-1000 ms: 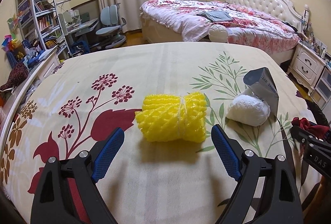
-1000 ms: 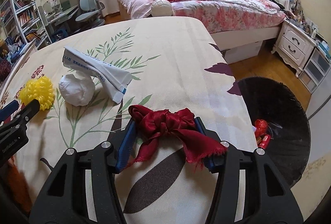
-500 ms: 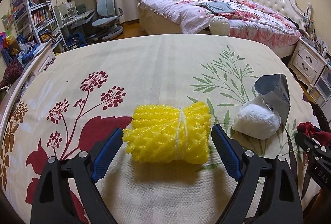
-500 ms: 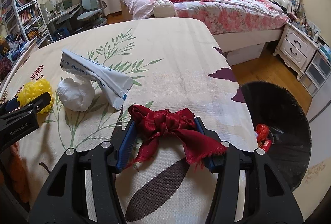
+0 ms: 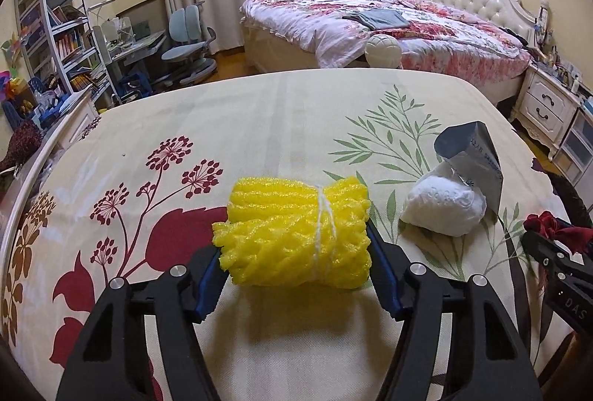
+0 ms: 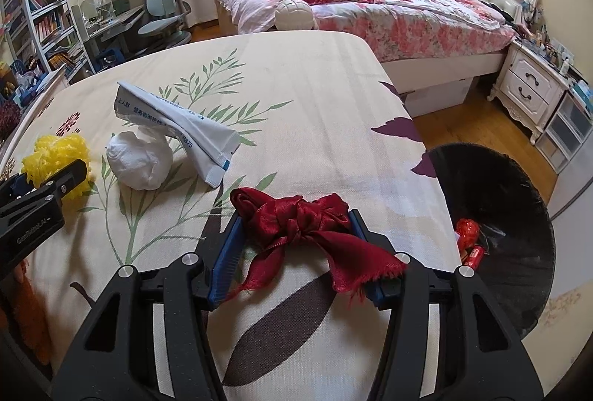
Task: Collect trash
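A yellow foam net roll (image 5: 296, 234) tied with white string lies on the flower-print tablecloth (image 5: 259, 126). My left gripper (image 5: 294, 241) straddles it. Its jaws are closing, and the blue pads touch both ends of the roll. In the right wrist view, my right gripper (image 6: 296, 215) is shut on a dark red ribbon bow (image 6: 315, 215) that rests on the cloth near the table's right edge. A crumpled white paper ball (image 6: 139, 160) and a flattened white-and-blue carton (image 6: 178, 119) lie between the two grippers. The black trash bin (image 6: 519, 186) stands on the floor to the right, below the table edge.
Red wrappers (image 6: 467, 234) lie in the bin. Beyond the table are a bed with a floral cover (image 5: 389, 19), a white nightstand (image 6: 530, 89), a bookshelf (image 5: 55, 30) and a desk chair (image 5: 189, 41). The table drops off close to the right of the bow.
My left gripper moved forward until the yellow roll lay between its fingers, then its jaws narrowed onto the roll's ends. The right gripper and the bow stayed put.
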### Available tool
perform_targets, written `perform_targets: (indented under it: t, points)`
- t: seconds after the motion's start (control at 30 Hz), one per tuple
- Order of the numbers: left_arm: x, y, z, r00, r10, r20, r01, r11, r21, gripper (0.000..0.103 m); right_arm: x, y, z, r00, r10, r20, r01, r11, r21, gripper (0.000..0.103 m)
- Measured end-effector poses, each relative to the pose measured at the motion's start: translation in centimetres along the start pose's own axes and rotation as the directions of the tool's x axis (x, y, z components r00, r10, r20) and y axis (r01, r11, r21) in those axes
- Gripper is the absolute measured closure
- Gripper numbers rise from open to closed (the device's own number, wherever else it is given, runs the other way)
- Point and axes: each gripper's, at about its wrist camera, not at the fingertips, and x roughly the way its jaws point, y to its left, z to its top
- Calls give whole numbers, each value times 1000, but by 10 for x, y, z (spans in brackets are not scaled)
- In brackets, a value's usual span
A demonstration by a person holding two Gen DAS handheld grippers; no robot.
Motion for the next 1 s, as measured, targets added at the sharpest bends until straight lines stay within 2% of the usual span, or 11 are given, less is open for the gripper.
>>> perform_targets:
  t: [0.57,1.0]
  points:
    - [-27,-25,-23,999,-46,-3,46,999,6,38,-21,-4,-30,1000,10,5,-10,1000,3,49]
    - [-53,-57,-35,994,-107,33,106,993,50,38,-55,-26,-52,999,-4,39,2,999,36,49]
